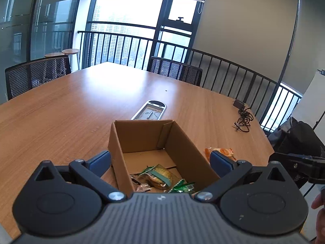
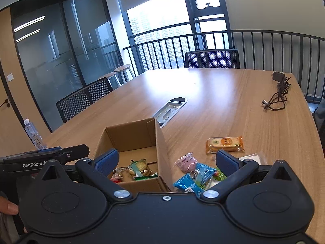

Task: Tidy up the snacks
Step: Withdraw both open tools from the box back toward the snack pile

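My left tool [image 1: 160,160] hung wide open and empty over the brown cardboard box [image 2: 160,142] on the table [image 2: 223,105]; green and clear crinkly snack packets [image 1: 160,175] lay on its floor. My right tool [image 2: 165,162] gaped empty too, above loose pink and blue packets [image 2: 195,172] beside the box, with an orange biscuit pack [image 2: 224,144] near.

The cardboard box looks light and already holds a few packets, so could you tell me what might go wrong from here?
1. The cardboard box is open and unheld; a nudge from the open left gripper could slide it.
2. The loose snack pile overlaps beside the box, so the open right gripper may pinch two packets or slip on the wrappers.
3. The orange packet lies farther out and could be overlooked.
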